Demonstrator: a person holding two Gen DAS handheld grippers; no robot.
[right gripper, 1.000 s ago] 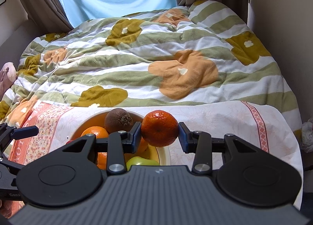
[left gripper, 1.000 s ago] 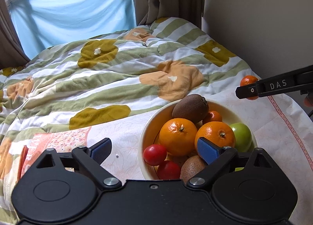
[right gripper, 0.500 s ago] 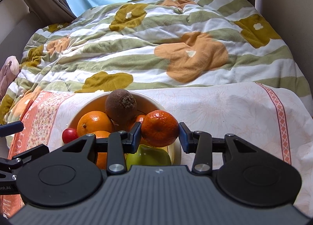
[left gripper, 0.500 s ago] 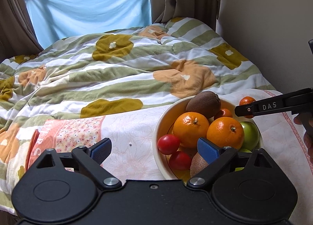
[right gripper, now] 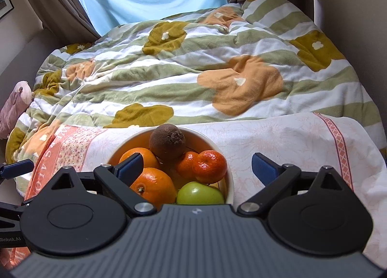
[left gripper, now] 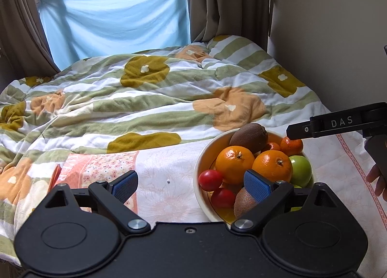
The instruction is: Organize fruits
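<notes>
A cream bowl (left gripper: 202,164) (right gripper: 227,174) of fruit stands on a pale cloth on the bed. It holds two oranges (left gripper: 233,161), a kiwi (left gripper: 249,134) (right gripper: 167,143), two red tomatoes (left gripper: 210,179), a green apple (left gripper: 301,169) (right gripper: 199,193) and a mandarin (right gripper: 210,166) (left gripper: 291,145) lying at the right rim. My right gripper (right gripper: 197,169) is open just above the bowl, the mandarin resting free between its fingers. My left gripper (left gripper: 191,182) is open and empty, low at the bowl's left.
The pale floral cloth (right gripper: 290,137) covers the bed's near end, with an orange-patterned band (left gripper: 96,164) at its left. A striped flowered duvet (left gripper: 145,99) lies beyond. A wall (left gripper: 326,36) runs on the right. A pink soft toy (right gripper: 14,106) lies at the left.
My right gripper came down over the bowl, opened and let go of the mandarin, which now lies in the bowl. My left gripper drew back to the left.
</notes>
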